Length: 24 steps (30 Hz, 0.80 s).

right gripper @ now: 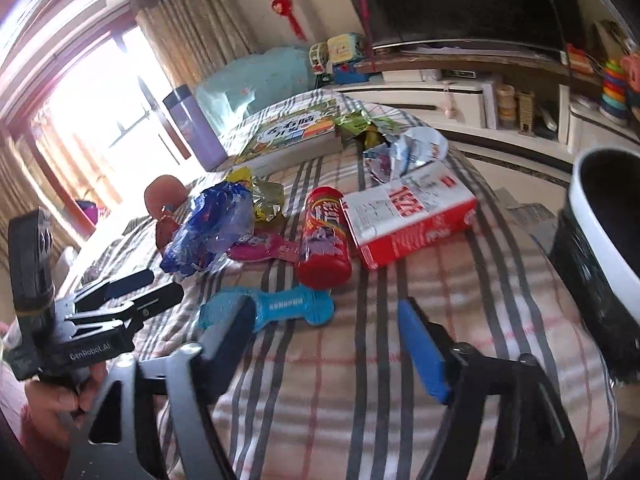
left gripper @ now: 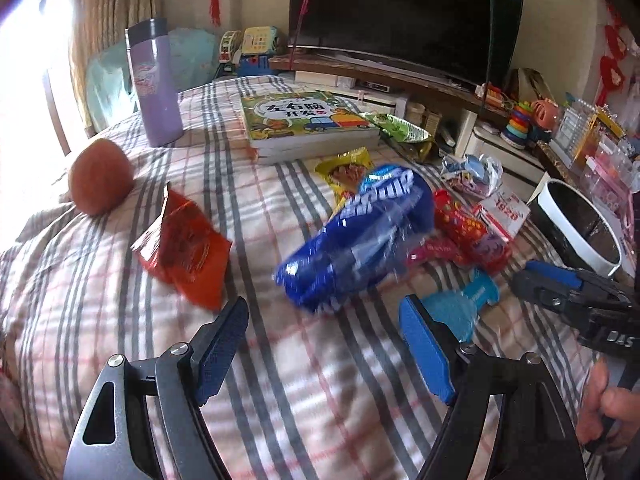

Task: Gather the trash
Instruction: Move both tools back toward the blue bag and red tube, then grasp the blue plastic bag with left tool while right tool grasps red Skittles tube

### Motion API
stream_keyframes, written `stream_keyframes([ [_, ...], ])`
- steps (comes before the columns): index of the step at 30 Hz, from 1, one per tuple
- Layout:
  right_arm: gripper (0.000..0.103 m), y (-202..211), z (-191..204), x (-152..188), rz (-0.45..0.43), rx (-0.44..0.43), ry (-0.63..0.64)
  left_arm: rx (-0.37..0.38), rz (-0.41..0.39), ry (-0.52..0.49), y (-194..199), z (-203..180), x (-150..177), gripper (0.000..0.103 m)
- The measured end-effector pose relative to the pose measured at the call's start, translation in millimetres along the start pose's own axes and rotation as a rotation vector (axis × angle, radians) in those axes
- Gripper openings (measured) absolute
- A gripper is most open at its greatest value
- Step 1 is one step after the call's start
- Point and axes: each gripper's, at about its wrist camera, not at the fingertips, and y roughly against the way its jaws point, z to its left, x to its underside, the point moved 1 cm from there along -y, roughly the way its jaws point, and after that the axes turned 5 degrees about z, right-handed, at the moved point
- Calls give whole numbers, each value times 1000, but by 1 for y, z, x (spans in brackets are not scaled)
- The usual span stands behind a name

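Observation:
Snack trash lies on a checked bedspread. My left gripper hangs open and holds nothing, just short of a crumpled blue wrapper, with an orange-red wrapper to its left. My right gripper is open with nothing between its pads. A blue bone-shaped toy lies just ahead of it, one end hidden behind the left finger. Beyond are a red canister, a pink wrapper, a red-and-white box and the blue wrapper. The trash bin stands at the right.
A purple flask, a book and a brown ball sit further back on the bed. Yellow, green and silver wrappers lie near the book. A TV shelf with toys stands behind.

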Motion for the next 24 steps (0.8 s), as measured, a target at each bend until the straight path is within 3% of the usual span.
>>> stream_keyframes([
  [2, 58, -7, 1, -6, 17, -3, 13, 15, -2, -5, -7, 2, -6, 77],
  [9, 57, -30, 3, -18, 56, -5, 43, 61, -6, -50, -22, 0, -13, 72],
  [11, 56, -33, 3, -19, 65, -8, 46, 85, 9, -58, -29, 0, -15, 51],
  [12, 54, -34, 2, -19, 68, -9, 49, 89, 16, -58, -30, -1, -15, 46],
  [14, 36, -36, 3, -19, 73, -6, 51, 97, 31, -56, -35, 0, -15, 24],
  [17, 36, -33, 1, -17, 67, -7, 45, 102, 36, -61, -34, -2, -12, 17],
  [24, 36, -8, -3, -3, 44, -20, 37, 112, 38, -70, -13, -8, 6, 14],
])
